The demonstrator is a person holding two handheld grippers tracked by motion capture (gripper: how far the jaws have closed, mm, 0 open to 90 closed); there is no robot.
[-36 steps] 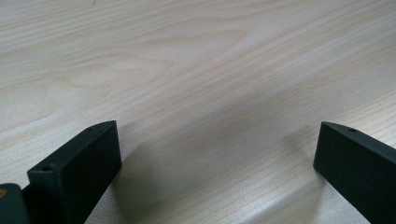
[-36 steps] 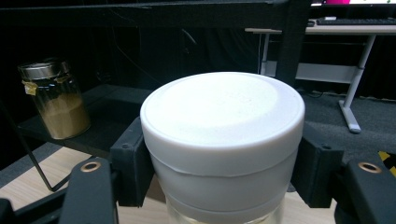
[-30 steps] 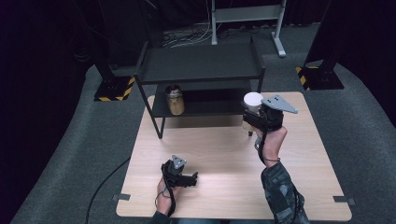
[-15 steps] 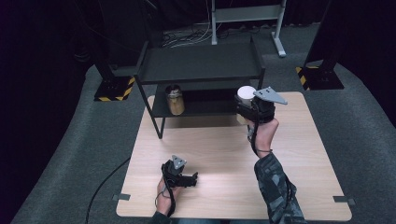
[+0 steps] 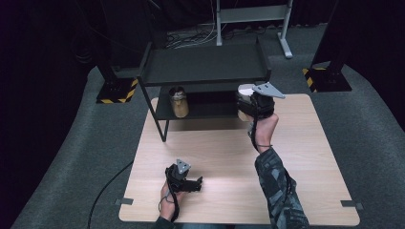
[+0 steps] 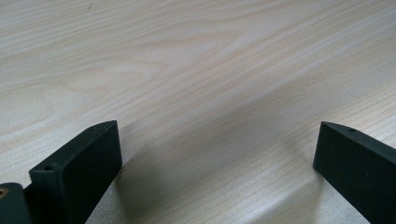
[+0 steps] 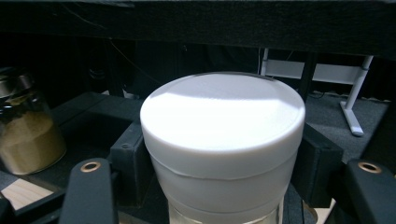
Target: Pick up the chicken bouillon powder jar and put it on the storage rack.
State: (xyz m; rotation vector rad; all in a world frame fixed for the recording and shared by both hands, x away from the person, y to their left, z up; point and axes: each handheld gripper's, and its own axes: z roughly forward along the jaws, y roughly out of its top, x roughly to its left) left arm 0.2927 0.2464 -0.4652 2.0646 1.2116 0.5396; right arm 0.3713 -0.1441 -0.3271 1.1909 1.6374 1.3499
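Right gripper (image 5: pixel 248 102): I squeeze a round white-lidded jar (image 7: pixel 223 140) at the black shelf's (image 5: pixel 205 64) lower edge.
Left gripper (image 5: pixel 191 183): mine, jaws wide over smooth bare wooden table (image 6: pixel 210 70).

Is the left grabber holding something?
No, the left gripper has its jaws wide apart over the bare wooden table.

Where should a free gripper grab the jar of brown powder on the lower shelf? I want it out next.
Grip the brown jar around its glass body, coming level from the table side: the rack's top shelf blocks any approach from above.
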